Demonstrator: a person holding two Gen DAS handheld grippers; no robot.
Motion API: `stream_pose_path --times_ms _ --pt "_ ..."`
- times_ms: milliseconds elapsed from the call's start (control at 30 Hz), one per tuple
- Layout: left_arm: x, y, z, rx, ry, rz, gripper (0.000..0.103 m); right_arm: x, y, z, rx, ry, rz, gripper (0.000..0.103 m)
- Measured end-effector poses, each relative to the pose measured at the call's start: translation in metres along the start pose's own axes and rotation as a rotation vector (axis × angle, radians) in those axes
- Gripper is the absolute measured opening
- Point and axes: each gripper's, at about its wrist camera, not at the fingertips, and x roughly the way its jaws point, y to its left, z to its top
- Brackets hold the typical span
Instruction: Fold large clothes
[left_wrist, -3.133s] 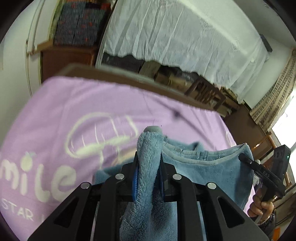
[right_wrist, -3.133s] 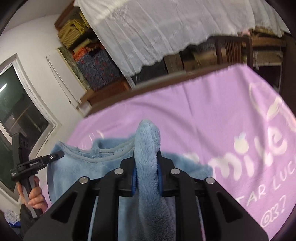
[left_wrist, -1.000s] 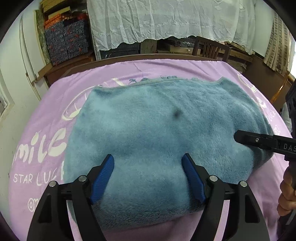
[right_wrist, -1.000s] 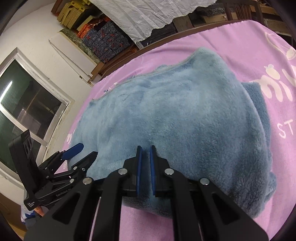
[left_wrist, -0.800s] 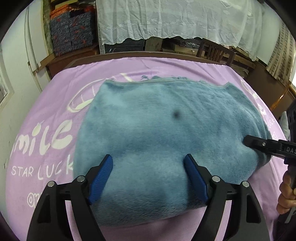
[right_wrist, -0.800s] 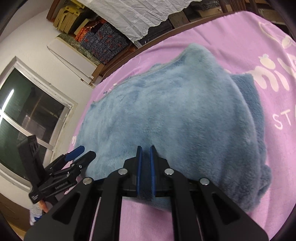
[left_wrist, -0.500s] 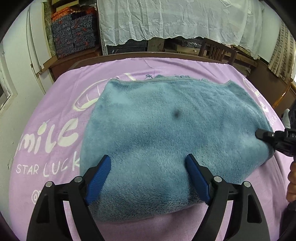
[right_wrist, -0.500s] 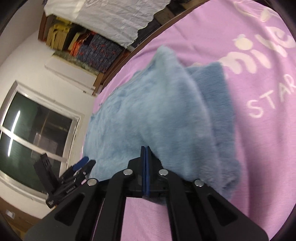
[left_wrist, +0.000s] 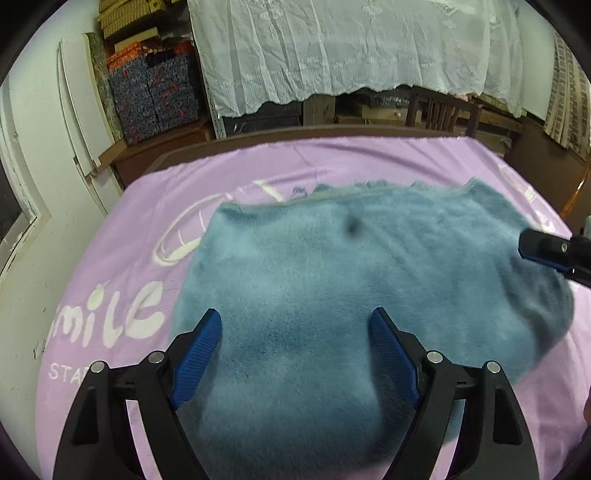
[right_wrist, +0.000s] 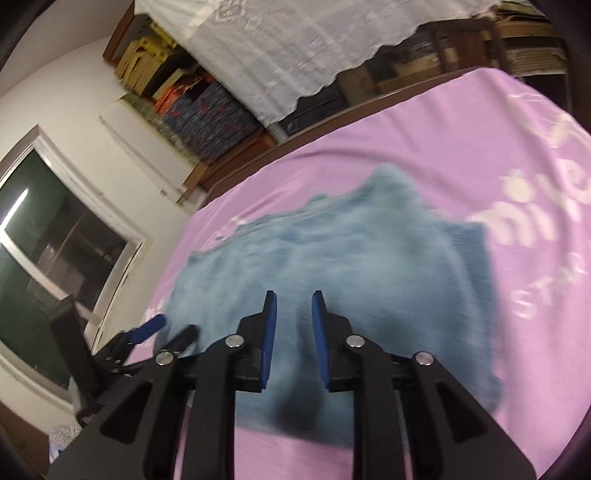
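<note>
A storeroom is closing in around the work: patterned boxes (left_wrist: 155, 92) stacked by the left wall, a white lace cloth (left_wrist: 343, 48) hanging over shelving behind, a dark window (right_wrist: 48, 236) off to one side. The bench is lying under a lilac cover (left_wrist: 122, 280) printed with white lettering, giving a soft, flat bed for folding.

The blue fleece garment (left_wrist: 332, 295) is lying near the middle of that cover, doubled over on itself, a lower layer peeking out along its right side in the right wrist view. It is sitting flat and square to me, presumably so the next fold can run straight across.

My left gripper (left_wrist: 295, 354) is hovering just above the near part of the fleece with its fingers (left_wrist: 199, 350) standing wide apart and nothing between the pads. I am judging it to be held wide so it can come down over a thick edge.

My right gripper (right_wrist: 293, 339) is opening its jaws; the gap is narrow and no cloth is caught in it. It is hanging above the garment's right-hand end, seemingly to take a fresh hold there. That view is blurred, so finer detail of the far hem is beyond me.

Next step, as I am reading it: picking two matching points for another fold.
</note>
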Motion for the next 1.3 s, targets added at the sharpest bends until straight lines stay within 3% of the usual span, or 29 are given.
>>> stream_pose_path --times_ms 133,200,233,333,533,700,833,933,1033,1200,1300 --pt "0.015 0.006 -0.003 -0.017 0.035 0.005 0.096 0.022 -0.006 -0.002 -0.011 0.036 -0.042 0.025" --pt "0.016 0.006 -0.005 -0.02 0.038 0.01 0.098 0.027 -0.023 -0.005 0.017 0.046 -0.026 0.004" --pt "0.016 0.006 -0.005 -0.02 0.039 0.013 0.098 0.027 -0.028 -0.004 0.022 0.048 -0.033 0.0" --pt "0.016 0.007 -0.006 -0.02 0.038 0.014 0.099 0.024 -0.04 -0.003 0.075 0.054 0.006 0.0" --pt "0.016 0.015 -0.004 -0.035 0.054 -0.021 0.099 0.015 -0.051 -0.003 0.084 0.032 -0.015 0.0" --pt "0.02 0.058 -0.001 -0.174 0.083 -0.039 0.099 0.001 -0.076 0.004 0.153 0.002 -0.033 0.0" --pt "0.034 0.094 0.0 -0.329 0.146 -0.152 0.099 -0.005 -0.102 0.007 0.263 -0.008 0.017 0.0" --pt "0.017 0.095 0.005 -0.326 0.103 -0.122 0.093 -0.021 -0.1 0.01 0.264 -0.073 -0.027 0.002" --pt "-0.012 0.084 0.011 -0.28 0.01 -0.12 0.093 -0.037 -0.087 0.013 0.231 -0.131 -0.028 0.015" --pt "-0.041 0.053 0.019 -0.252 -0.064 -0.217 0.093 -0.04 -0.068 0.011 0.198 -0.136 0.009 0.019" --pt "-0.042 0.027 0.025 -0.195 -0.075 -0.191 0.093 -0.038 -0.047 0.009 0.16 -0.127 0.037 0.024"
